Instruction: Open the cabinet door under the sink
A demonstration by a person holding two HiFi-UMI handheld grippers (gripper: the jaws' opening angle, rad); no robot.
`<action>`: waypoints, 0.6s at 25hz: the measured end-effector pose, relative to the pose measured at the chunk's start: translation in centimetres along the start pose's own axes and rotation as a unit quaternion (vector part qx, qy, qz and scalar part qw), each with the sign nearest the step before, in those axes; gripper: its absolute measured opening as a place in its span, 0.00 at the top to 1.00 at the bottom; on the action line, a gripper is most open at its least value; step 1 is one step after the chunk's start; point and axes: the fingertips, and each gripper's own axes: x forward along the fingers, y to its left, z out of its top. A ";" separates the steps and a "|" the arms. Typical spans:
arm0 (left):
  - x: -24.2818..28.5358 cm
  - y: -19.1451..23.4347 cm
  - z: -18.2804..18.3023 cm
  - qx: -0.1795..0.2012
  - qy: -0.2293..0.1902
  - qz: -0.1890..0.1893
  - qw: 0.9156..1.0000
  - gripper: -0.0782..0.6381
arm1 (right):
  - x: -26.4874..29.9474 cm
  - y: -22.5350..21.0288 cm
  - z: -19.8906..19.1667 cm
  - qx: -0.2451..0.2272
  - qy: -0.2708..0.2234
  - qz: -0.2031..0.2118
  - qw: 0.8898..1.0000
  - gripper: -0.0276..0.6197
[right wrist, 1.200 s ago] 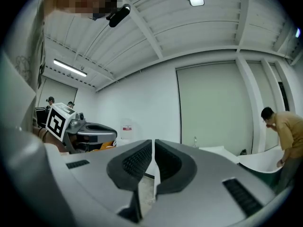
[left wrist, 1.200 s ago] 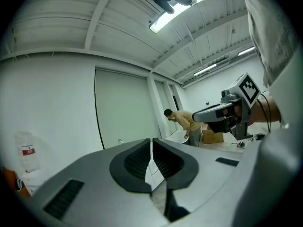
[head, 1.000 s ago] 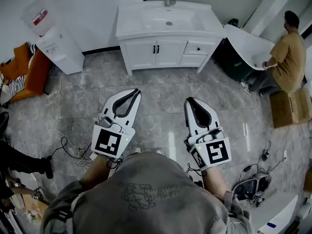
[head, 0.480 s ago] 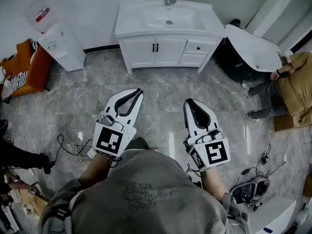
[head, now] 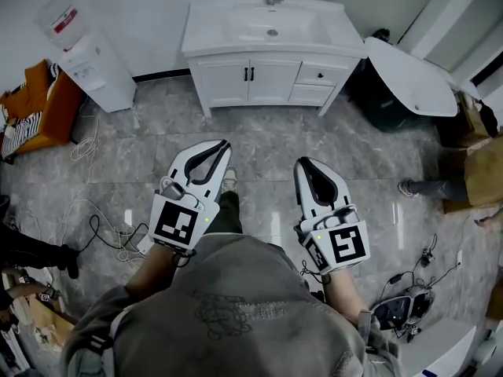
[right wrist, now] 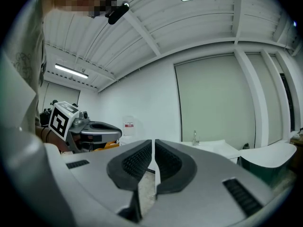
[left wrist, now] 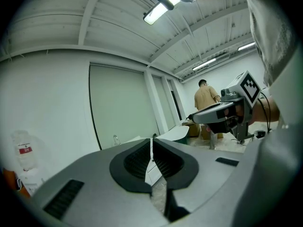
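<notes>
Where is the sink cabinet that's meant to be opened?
In the head view, the sink cabinet stands against the far wall at top centre, with the water dispenser to its left in the picture.

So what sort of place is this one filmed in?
Probably a staged test room or workshop rather than a real bathroom: a white sink vanity stands against a bare wall, a water dispenser sits to one side of it, and loose cables trail over the tiled floor.

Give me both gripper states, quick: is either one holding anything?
Left gripper: closed, holding nothing.
Right gripper: closed, holding nothing.
</notes>
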 end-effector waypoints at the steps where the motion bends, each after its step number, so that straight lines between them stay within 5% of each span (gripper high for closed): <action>1: 0.3 0.1 -0.3 0.002 0.002 0.000 1.000 0.85 | 0.3 -0.2 -0.2 0.001 0.000 0.000 1.000 0.90; 15: 5.3 5.1 -4.1 -0.019 0.011 -0.001 1.000 0.85 | 7.3 -3.5 -2.3 0.000 0.015 -0.004 1.000 0.90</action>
